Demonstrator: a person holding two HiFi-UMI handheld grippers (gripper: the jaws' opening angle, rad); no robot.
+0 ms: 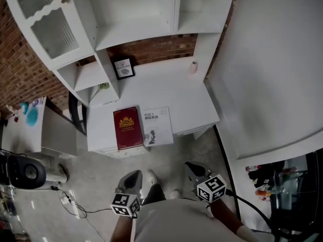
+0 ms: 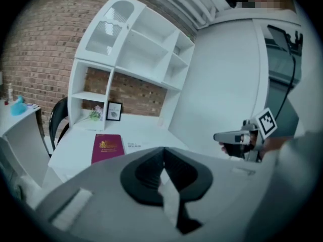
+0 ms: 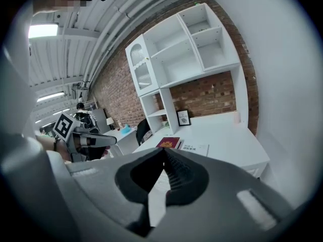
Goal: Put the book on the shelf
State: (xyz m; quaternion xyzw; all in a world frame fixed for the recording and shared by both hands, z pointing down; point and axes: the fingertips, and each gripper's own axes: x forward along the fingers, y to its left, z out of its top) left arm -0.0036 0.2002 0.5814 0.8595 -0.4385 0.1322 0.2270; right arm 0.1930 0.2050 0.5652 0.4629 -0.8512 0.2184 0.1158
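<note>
A dark red book (image 1: 127, 127) with a gold crest lies flat near the front edge of the white desk (image 1: 186, 95); it also shows as the red book (image 2: 106, 147) and the red book (image 3: 169, 143). A white booklet (image 1: 157, 126) lies right beside it. The white shelf unit (image 1: 136, 19) rises behind them. My left gripper (image 1: 132, 178) and right gripper (image 1: 192, 169) hang low in front of the desk, well short of the books. Both are shut with nothing between the jaws.
A small framed picture (image 1: 123, 68) leans at the back of the desk, with a green sprig (image 1: 103, 86) in the low cubby. A dark chair (image 1: 74, 114) stands left of the desk. A side table (image 1: 28, 127) and cables (image 1: 75, 208) lie at left.
</note>
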